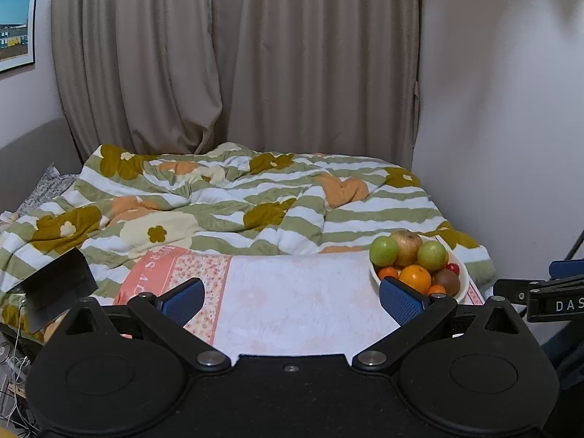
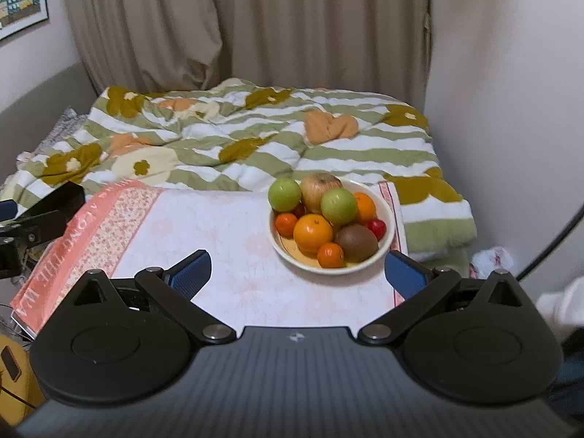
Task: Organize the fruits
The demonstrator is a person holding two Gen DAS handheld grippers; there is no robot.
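Observation:
A white bowl (image 2: 390, 235) full of fruit stands on the right part of a table under a pale pink cloth (image 2: 233, 241). It holds two green apples (image 2: 284, 194), a tan pear-like fruit (image 2: 321, 189), oranges (image 2: 313, 233), small mandarins (image 2: 330, 255), a kiwi (image 2: 357, 242) and a red fruit (image 2: 377, 227). My right gripper (image 2: 297, 273) is open and empty, just in front of the bowl. My left gripper (image 1: 292, 301) is open and empty, left of the bowl (image 1: 461, 284), with its right finger beside the rim. The right gripper (image 1: 547, 292) shows at the right edge of the left wrist view.
A bed with a green-striped flowered quilt (image 1: 233, 197) lies behind the table. Beige curtains (image 1: 233, 54) and white walls close the back and right. A black box-like object (image 1: 58, 284) sits at the table's left. Cables and clutter lie on the floor at the left.

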